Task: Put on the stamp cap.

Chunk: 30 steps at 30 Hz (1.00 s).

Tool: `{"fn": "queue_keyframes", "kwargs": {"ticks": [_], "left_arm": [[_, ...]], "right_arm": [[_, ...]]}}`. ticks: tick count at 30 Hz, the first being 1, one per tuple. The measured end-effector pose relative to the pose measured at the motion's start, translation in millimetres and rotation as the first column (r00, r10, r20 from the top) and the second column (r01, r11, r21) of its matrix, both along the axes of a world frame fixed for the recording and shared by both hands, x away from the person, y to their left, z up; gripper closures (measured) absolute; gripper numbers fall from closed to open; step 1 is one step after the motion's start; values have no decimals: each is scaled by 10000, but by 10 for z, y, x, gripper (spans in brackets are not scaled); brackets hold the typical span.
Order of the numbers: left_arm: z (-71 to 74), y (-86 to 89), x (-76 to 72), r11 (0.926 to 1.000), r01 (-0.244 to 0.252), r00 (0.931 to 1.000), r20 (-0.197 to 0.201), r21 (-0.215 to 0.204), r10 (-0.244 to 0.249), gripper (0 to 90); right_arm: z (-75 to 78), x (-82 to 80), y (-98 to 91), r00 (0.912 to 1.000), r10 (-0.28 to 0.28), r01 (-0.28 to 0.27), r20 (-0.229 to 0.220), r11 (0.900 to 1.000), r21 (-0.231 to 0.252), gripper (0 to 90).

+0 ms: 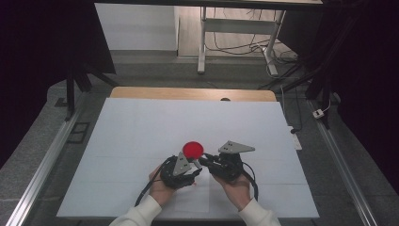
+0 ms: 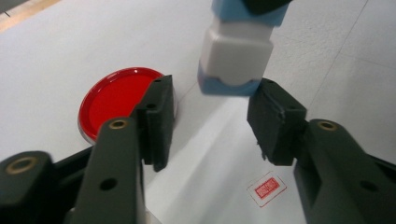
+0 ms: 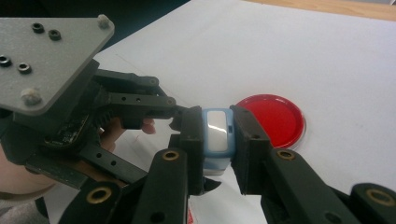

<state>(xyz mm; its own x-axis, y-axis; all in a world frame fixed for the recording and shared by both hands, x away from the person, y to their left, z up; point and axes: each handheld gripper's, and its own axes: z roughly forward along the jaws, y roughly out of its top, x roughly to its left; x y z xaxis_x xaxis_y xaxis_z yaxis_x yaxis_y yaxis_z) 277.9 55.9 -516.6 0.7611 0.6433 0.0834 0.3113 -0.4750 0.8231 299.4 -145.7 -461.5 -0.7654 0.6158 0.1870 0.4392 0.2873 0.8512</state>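
Observation:
A small blue and white block [image 3: 217,133] is clamped between the two black jaws of my right gripper [image 3: 217,127], a little above the white sheet. My left gripper [image 2: 210,116] faces it from the other side with its jaws open. The block's lower end [image 2: 236,60] hangs just ahead of the left fingertips, and a gap shows on each side. A round red disc [image 1: 193,149] lies flat on the sheet just beyond both grippers; it is beside the left jaw [image 2: 114,100] and behind the right jaw [image 3: 275,119]. In the high view the left gripper [image 1: 195,165] and right gripper [image 1: 204,162] meet tip to tip.
A white sheet [image 1: 141,127] covers the table, whose wooden far edge [image 1: 193,93] shows behind. A small red-printed label [image 2: 267,187] lies on the sheet under the left gripper. Metal rails [image 1: 42,165] run along both sides, and a desk frame [image 1: 202,42] stands beyond.

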Motion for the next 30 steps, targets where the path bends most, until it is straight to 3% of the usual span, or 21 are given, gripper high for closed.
{"fn": "queue_keyframes", "kwargs": {"ticks": [7,12,24,30], "left_arm": [[39,80,7,9995,200,9974,-691,-249,-216,418],[80,185,1,9980,430,9910,-1246,-463,-485,397],[210,591,-112,9959,357,9868,-1546,-830,-483,383],[216,833,-192,9964,95,9862,-1640,-840,-233,376]], "right_arm": [[12,22,-45,9996,171,-169,219,9998,-122,757],[11,34,-70,9983,353,-340,455,9990,-299,757],[18,69,-124,9959,452,-422,781,9983,-400,757],[26,84,-152,9936,552,-508,988,9976,-469,757]]}}
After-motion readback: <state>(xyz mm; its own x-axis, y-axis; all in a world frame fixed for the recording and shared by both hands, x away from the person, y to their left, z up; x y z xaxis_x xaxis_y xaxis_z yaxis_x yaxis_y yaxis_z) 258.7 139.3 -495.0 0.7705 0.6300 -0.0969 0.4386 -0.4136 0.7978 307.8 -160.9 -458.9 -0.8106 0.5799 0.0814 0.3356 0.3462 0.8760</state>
